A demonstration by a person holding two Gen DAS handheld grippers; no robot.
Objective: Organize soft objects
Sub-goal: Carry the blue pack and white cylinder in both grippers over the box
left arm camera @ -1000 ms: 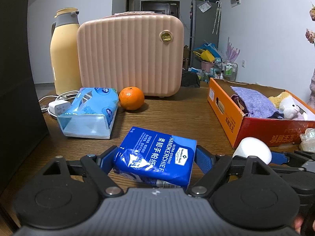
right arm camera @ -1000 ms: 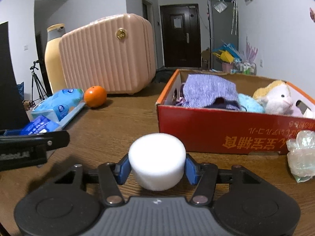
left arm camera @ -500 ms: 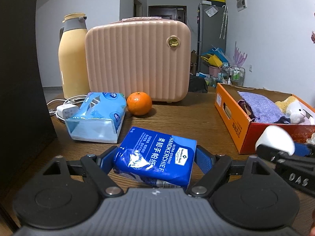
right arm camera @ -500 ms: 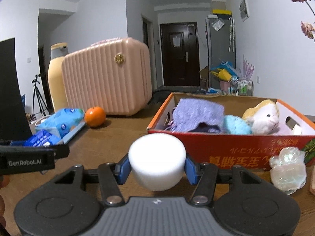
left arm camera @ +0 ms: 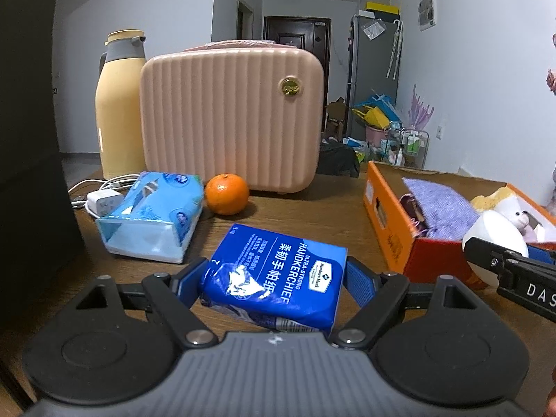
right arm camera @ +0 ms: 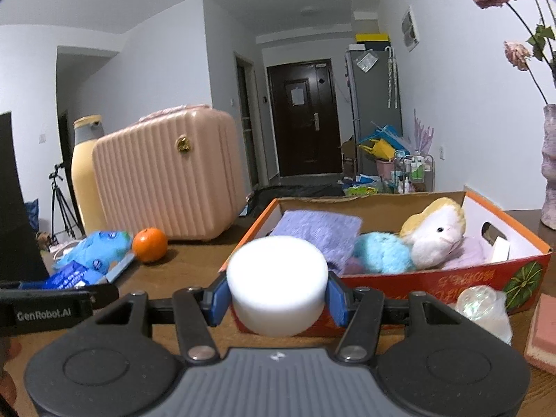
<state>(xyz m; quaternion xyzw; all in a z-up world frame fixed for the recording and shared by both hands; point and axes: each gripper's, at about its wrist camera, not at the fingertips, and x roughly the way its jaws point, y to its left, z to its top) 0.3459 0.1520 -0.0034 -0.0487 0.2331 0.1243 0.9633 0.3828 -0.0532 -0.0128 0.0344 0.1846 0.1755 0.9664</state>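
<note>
Left wrist view has the left tool (left arm camera: 274,278) clenched on a dark blue plastic pack of handkerchief tissues (left arm camera: 278,278), its blue pads pressed against both short sides. At 11 o'clock of the pack lies a light blue soft tissue packet (left arm camera: 153,215), with a round orange fruit (left arm camera: 226,194) just beside it and a ribbed pink hard case (left arm camera: 231,120) standing behind on the brown wooden worktop (left arm camera: 312,208).

Right wrist view shows the right tool (right arm camera: 277,297) grasping a white round foam puck (right arm camera: 277,283) between its pads, in front of the near wall of an orange cardboard box (right arm camera: 417,279). Inside the box lie a lilac knitted cloth (right arm camera: 319,227), a fluffy turquoise ball (right arm camera: 380,253) and a white plush animal with a yellow mane (right arm camera: 434,232). At 3 o'clock of the puck, a crumpled clear plastic lump (right arm camera: 484,307) rests against the box front.
</note>
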